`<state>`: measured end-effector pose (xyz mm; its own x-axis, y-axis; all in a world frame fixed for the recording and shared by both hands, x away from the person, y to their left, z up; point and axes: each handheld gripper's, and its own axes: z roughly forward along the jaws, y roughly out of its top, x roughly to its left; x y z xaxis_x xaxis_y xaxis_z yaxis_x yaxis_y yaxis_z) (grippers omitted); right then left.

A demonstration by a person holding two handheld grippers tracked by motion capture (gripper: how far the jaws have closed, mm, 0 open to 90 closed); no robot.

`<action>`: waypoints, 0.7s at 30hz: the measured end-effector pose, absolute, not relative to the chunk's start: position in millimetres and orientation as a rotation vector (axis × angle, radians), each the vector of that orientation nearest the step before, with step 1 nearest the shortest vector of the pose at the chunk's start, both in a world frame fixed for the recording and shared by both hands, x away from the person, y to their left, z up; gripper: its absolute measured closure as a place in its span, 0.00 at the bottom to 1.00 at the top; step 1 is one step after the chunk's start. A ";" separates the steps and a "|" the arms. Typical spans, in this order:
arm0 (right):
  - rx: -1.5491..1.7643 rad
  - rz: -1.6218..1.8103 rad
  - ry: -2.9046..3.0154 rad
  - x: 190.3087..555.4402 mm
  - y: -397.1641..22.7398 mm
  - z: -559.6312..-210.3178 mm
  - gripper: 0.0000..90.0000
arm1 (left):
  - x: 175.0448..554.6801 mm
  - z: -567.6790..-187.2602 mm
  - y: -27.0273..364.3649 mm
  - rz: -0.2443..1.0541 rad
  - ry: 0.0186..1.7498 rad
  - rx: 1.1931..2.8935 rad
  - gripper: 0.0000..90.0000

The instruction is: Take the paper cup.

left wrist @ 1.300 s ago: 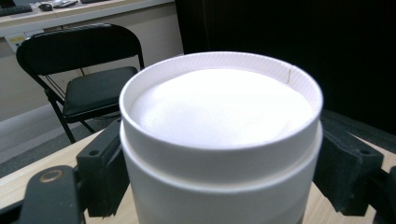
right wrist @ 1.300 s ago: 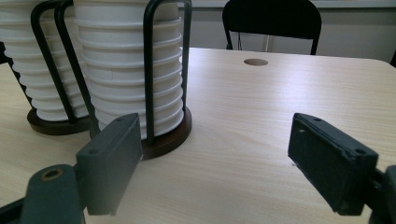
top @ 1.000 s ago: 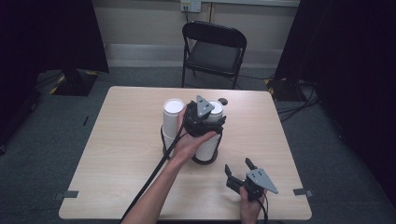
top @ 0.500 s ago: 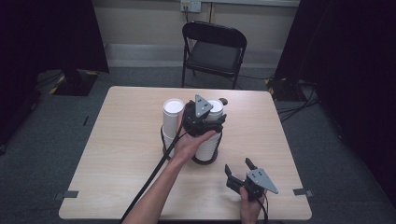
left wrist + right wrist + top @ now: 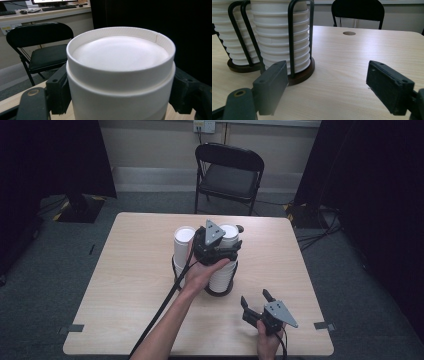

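Nothing moved: left gripper (image 5: 218, 251) pinches the top cup (image 5: 120, 72); right gripper (image 5: 258, 304) spread.

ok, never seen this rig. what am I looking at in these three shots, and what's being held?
No robot arm here: a person holds a pair of hand-held tongs in each hand. The high view looks down on a wooden table; the other two pictures come from cameras riding on each pair of tongs, looking along their black jaws. On the table stand two stacks of white paper cups in black wire holders on round bases. The left tongs are shut on the top cup of the right-hand stack, one jaw on each side. The right tongs are open and hold nothing, near the table's front edge, aimed toward the holders.
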<state>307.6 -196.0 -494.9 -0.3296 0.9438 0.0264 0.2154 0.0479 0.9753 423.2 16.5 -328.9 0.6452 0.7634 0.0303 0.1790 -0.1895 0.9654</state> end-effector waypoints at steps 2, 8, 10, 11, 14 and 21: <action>1.186 1.332 1.634 307.5 -196.0 -494.9 0.19 | 423.0 -328.3 17.1 0.636 0.762 1.715 0.23; 1.186 1.333 1.633 307.6 -196.0 -495.0 0.19 | 422.1 -326.6 17.9 0.638 0.760 1.693 0.23; 1.186 1.334 1.634 307.5 -196.1 -494.9 0.19 | 421.5 -325.2 18.6 0.630 0.763 1.696 0.23; 1.186 1.334 1.635 307.5 -196.1 -494.9 0.19 | 421.3 -325.0 18.8 0.632 0.759 1.689 0.23; 1.186 1.333 1.635 307.7 -196.1 -494.9 0.19 | 420.4 -322.5 20.2 0.645 0.764 1.669 0.23; 1.188 1.325 1.639 308.2 -195.6 -494.8 0.19 | 419.0 -317.0 21.6 0.660 0.753 1.655 0.23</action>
